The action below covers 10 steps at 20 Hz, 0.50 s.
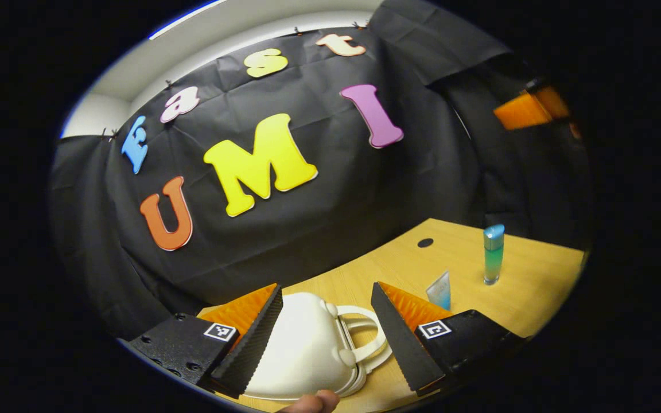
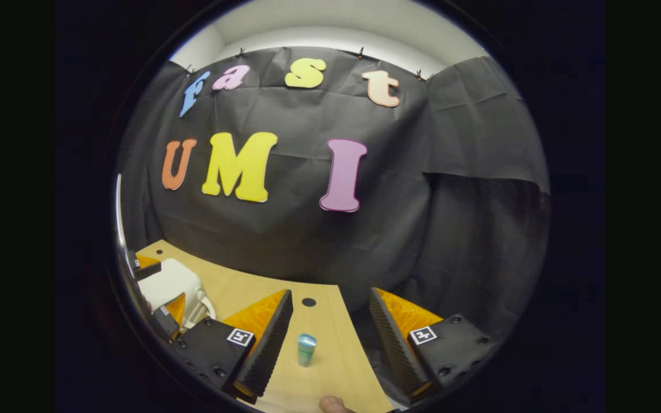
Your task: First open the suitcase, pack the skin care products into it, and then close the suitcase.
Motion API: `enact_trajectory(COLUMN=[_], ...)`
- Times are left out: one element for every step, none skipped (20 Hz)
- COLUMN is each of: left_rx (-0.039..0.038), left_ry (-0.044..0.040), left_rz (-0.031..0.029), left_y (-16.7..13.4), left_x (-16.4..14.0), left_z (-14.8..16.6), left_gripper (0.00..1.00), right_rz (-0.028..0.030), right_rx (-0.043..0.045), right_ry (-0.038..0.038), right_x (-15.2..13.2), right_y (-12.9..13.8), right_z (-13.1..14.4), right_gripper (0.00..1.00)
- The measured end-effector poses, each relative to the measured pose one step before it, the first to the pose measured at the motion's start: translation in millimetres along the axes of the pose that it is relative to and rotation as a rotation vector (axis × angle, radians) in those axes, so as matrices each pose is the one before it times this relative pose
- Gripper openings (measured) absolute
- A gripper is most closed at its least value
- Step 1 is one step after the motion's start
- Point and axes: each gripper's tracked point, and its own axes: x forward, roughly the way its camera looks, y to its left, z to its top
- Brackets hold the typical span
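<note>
Left gripper (image 1: pixel 326 335): I hold it spread, suitcase (image 1: pixel 302 344) lies shut between the fingers, handle toward the right.
Right gripper (image 2: pixel 330 338): spread, holding nothing.

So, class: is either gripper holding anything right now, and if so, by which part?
Nothing is held. The left gripper is open around the closed white suitcase; the right gripper is open, with the bottle standing between its fingers.
</note>
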Motion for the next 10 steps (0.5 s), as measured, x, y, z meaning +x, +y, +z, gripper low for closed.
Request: enact_trajectory(left_rx=[0.05819,0.05432,0.05226,0.05190,0.04700,0.04759,0.04638,0.04326,0.03486,0.03848], left_ry=[0.01670,0.02272,0.01666,0.02557,0.02054,0.02445,0.02903,0.02681,0.02125,0.01115], left_rz=[-0.01367,-0.01784,-0.01674,-0.00753,-0.01153,-0.00492,-0.00064,-0.00443,0.00034,0.00682], left_y=[-8.65,-10.94,-11.42,-7.50,-6.90,-7.43,-4.56,-4.50,-4.35,-0.91], left_x=[2.39,2.26,2.87,2.07,4.05,4.37,3.74,5.25,5.00,4.54], left_z=[-10.61,-12.43,-9.96,-8.42,-8.47,-7.78,-7.95,-6.57,-5.86,-1.22], left_gripper=[0.99,0.99,0.99,0.99,0.99,0.99,0.99,0.99,0.98,0.97], right_rz=[-0.00829,-0.00441,-0.00781,-0.00804,-0.00359,-0.00659,-0.00601,-0.00532,-0.00715,-0.00275], right_rx=[0.00416,0.00504,0.00209,0.00267,0.00792,0.00689,0.00704,0.00508,0.00512,0.00944], right_ry=[0.00605,0.00487,0.00636,0.00629,0.00516,0.00607,0.00449,0.00557,0.00702,0.00730], right_x=[-0.49,-0.27,0.58,-0.30,-0.25,0.03,0.20,-0.09,0.31,0.24], right_y=[-5.96,-5.33,-5.86,-6.34,-5.85,-5.79,-6.66,-5.85,-6.11,-5.77], right_z=[-4.33,-3.26,-2.82,-2.69,-3.66,-2.27,-3.41,-2.08,-5.65,-2.79], right_gripper=[0.80,0.80,0.80,0.81,0.81,0.80,0.80,0.80,0.80,0.80])
